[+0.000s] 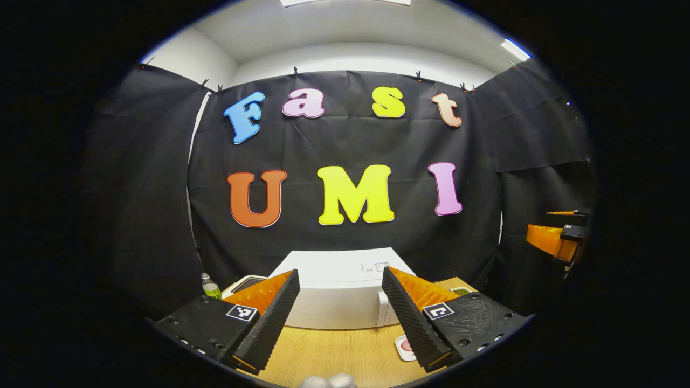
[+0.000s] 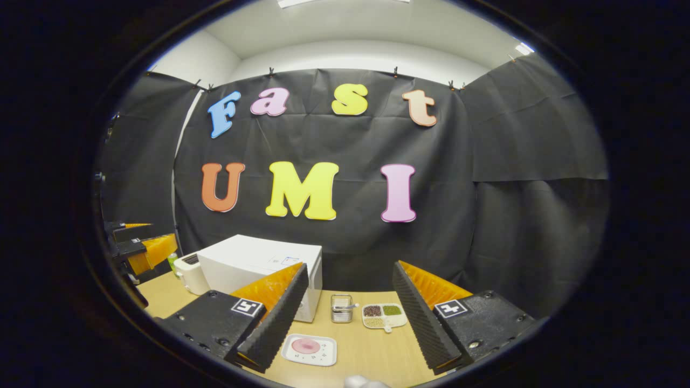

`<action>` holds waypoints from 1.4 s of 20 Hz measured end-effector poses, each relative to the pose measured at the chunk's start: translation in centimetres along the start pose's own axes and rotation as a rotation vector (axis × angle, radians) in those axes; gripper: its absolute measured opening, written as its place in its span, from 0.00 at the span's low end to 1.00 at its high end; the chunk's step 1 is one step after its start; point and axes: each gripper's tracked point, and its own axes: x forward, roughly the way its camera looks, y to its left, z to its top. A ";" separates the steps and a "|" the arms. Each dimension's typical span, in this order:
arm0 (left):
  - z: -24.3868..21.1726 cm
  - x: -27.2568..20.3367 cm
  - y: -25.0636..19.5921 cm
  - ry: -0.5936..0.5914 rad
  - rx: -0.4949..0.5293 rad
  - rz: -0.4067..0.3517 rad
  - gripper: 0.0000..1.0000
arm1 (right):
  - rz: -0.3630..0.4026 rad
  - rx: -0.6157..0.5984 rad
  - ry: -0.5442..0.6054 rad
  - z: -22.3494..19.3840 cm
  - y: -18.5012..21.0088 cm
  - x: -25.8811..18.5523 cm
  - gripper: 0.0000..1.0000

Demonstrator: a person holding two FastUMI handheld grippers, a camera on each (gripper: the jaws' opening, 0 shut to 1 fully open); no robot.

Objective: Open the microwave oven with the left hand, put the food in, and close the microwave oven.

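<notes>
White casing marks the microwave oven (image 1: 339, 291), which is sitting on the wooden tabletop (image 1: 334, 355) directly ahead of the left tongs (image 1: 340, 315), its body showing between their two fingers. Its door is appearing shut; no handle detail is legible. The left tongs are standing released, fingers spread wide and gripping nothing, and are hovering clear of the oven, presumably lined up this way to approach the door.

In the right gripper view, the right tongs (image 2: 350, 318) are likewise standing released and empty. The food, a pink item on a white square plate (image 2: 309, 349), is lying on the tabletop just ahead of and between their fingers, likely staged there for an easy pick by that side. Beyond the plate, a small glass container (image 2: 341, 308) and a divided dish of grains (image 2: 384, 315) are resting beside the oven's right flank. A toaster (image 2: 188, 272) is standing at the oven's far side.

Judgement: the task is not yet begun; the door needs opening first.
</notes>
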 end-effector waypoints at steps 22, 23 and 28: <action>-15.0 10.6 -9.0 0.108 -0.004 -0.090 0.96 | -0.037 -0.017 0.065 -0.5 -3.9 -1.4 0.96; -16.4 11.7 -9.6 0.120 0.000 -0.093 0.96 | -0.041 -0.018 0.076 -0.7 -4.0 -1.5 0.96; -21.6 17.5 -11.6 0.173 0.012 -0.092 0.96 | -0.108 -0.063 0.104 -0.7 -6.0 -2.5 1.00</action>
